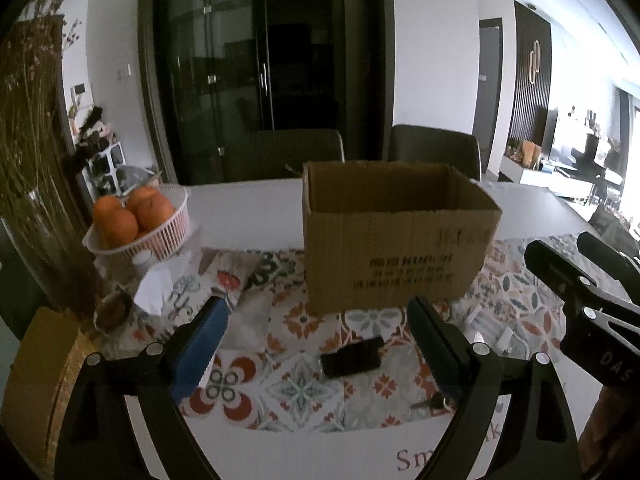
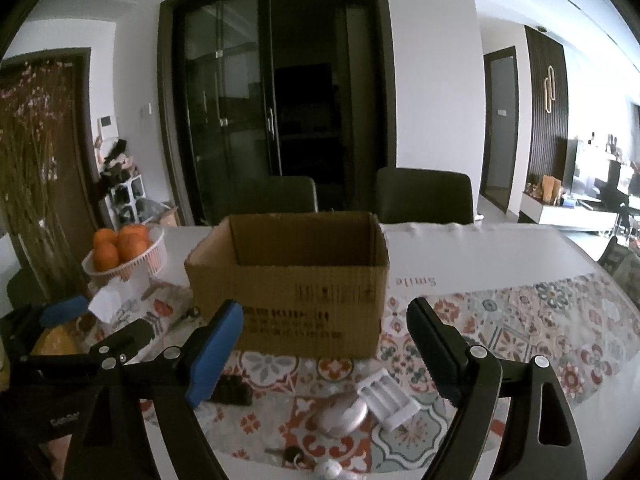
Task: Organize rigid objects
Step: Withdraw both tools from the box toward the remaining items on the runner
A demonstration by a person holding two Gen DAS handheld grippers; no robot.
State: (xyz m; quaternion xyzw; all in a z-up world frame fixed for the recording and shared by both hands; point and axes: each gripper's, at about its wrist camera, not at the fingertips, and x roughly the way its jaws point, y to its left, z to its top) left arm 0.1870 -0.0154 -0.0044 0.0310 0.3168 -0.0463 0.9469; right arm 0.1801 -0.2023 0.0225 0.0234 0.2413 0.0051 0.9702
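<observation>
An open brown cardboard box [image 1: 394,240] [image 2: 292,280] stands on a patterned mat [image 1: 300,392]. In front of it, my left gripper [image 1: 316,308] is open above a small black block [image 1: 351,357], with nothing between the pads. Keys [image 1: 434,402] lie by its right finger. My right gripper [image 2: 324,308] is also open and empty. Below it lie a white ribbed tray [image 2: 386,398], a silvery oval object [image 2: 342,414], the black block [image 2: 232,390] and the keys [image 2: 286,454]. Each gripper shows at the edge of the other's view [image 1: 558,242] [image 2: 96,326].
A white basket of oranges [image 1: 132,220] [image 2: 124,252], a tall vase of dried flowers [image 1: 36,160] and crumpled tissue [image 1: 154,290] crowd the left side. Two dark chairs [image 2: 424,196] stand behind the white table [image 2: 480,248]. A yellow object [image 1: 40,368] sits at near left.
</observation>
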